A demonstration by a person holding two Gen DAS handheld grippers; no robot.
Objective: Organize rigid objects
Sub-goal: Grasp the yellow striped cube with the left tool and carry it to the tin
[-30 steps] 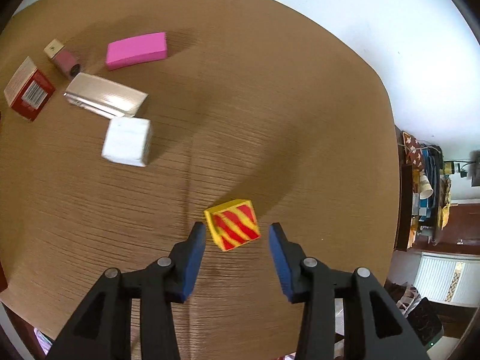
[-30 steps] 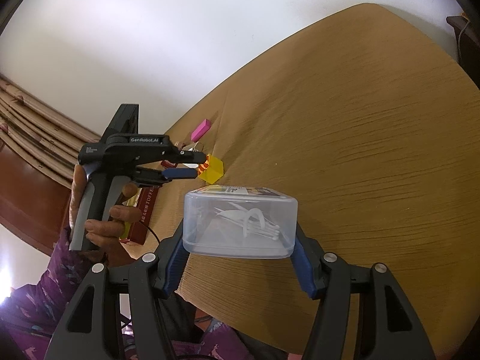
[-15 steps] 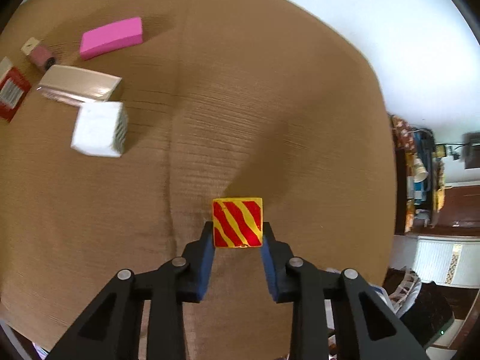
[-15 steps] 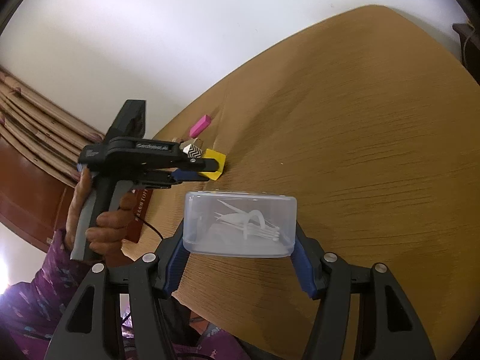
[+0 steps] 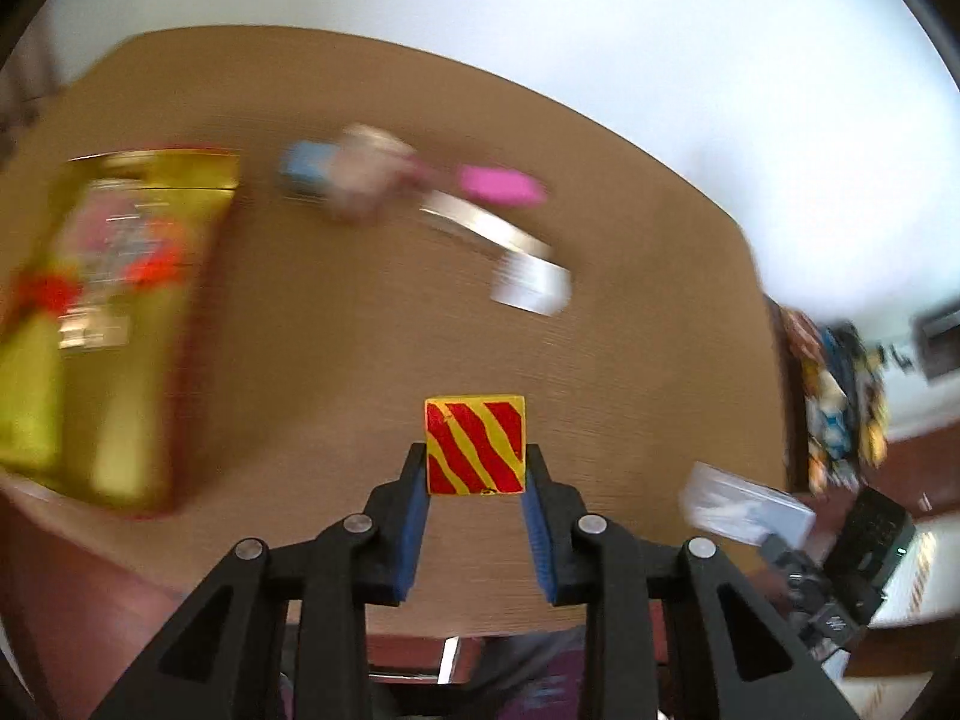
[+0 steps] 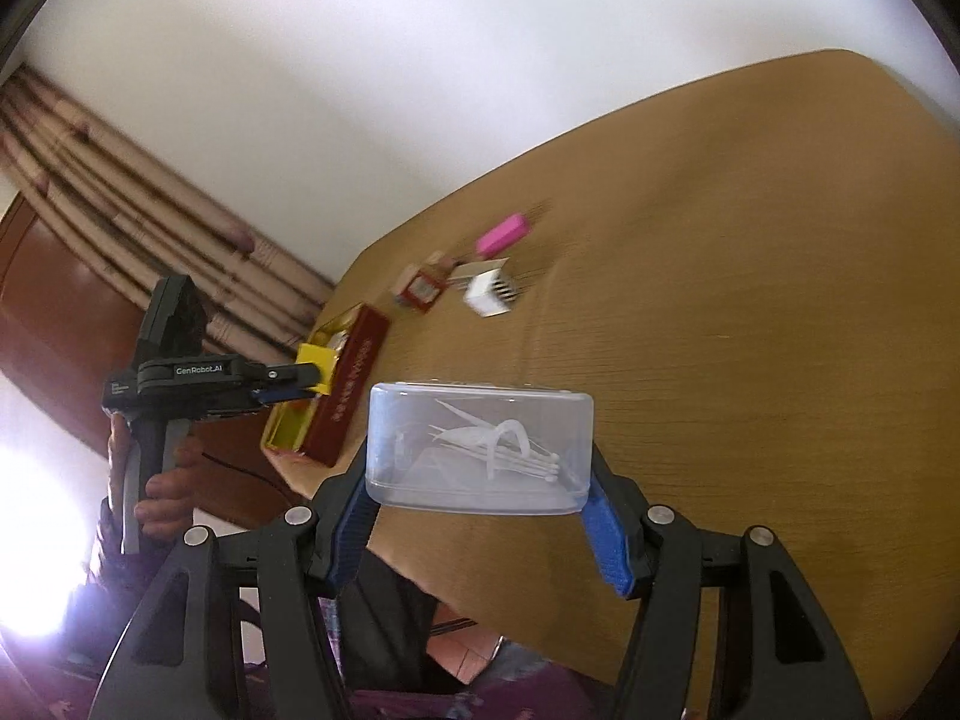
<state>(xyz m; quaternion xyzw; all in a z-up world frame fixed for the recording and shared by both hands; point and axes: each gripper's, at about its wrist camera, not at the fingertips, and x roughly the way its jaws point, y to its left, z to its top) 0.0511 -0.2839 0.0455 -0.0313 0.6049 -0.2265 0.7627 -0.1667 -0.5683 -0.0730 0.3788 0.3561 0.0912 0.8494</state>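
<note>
The left wrist view alone showed the striped face of the yellow-and-red cube (image 5: 475, 445), clamped between the blue pads of the left gripper (image 5: 475, 483) and lifted clear of the brown table (image 5: 336, 360). The rest of that view was smeared by blur: a long gold box (image 5: 102, 324) lay at the left, with a pink block (image 5: 501, 187), a silver box (image 5: 480, 227) and a white cube (image 5: 529, 283) further back.

The right wrist view gave what the other could not: the left gripper (image 6: 294, 387) seen from the side, gripped by a hand (image 6: 162, 480), with the cube (image 6: 317, 367) showing only plain yellow faces over the near end of the gold box (image 6: 336, 390), whose outer wall was dark red. Whether that box was open and what was in it could not be told. It also showed the right gripper (image 6: 480, 504) squeezed on the ends of a clear plastic box (image 6: 480, 444), held above the table edge, holding thin white picks. The pink block (image 6: 504, 233) and white cube (image 6: 489, 294) stood sharp here, beside a small red carton (image 6: 420, 291).
</note>
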